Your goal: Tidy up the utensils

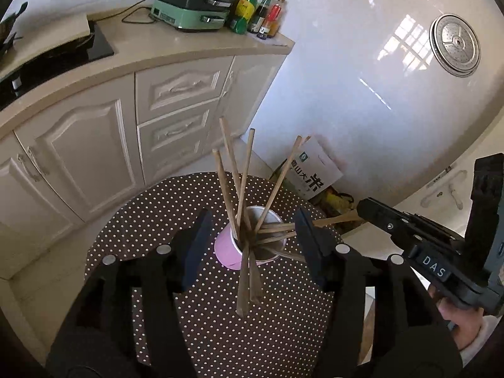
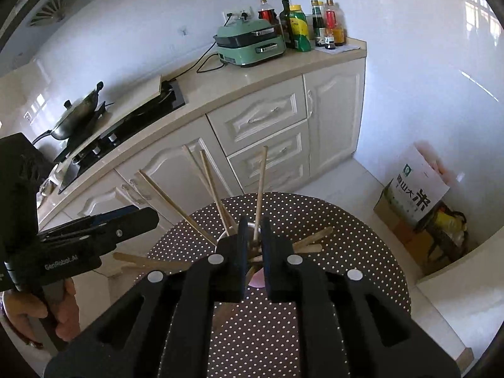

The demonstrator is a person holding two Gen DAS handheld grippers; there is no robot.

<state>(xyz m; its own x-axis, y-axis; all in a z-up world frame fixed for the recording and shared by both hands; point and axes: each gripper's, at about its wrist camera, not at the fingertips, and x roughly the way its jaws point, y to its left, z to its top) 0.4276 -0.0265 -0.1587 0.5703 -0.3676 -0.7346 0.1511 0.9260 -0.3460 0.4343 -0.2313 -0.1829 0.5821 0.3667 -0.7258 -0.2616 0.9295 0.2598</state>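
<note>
A pink paper cup (image 1: 230,250) stands on the round polka-dot table (image 1: 163,214) with several wooden chopsticks (image 1: 245,173) fanned out of it. My left gripper (image 1: 250,236) is open, its fingers on either side of the cup. My right gripper (image 2: 253,239) is nearly shut around one upright chopstick (image 2: 260,186) above the cup (image 2: 256,278). In the left wrist view the right gripper (image 1: 362,211) comes in from the right, a chopstick end (image 1: 334,220) at its tip. The left gripper (image 2: 151,217) shows at the left of the right wrist view.
Cream cabinets (image 2: 267,119) and a counter run behind the table, with a green appliance (image 2: 252,44), bottles (image 2: 299,28) and a wok on the stove (image 2: 78,113). A rice bag on a cardboard box (image 2: 415,195) stands on the floor at the right.
</note>
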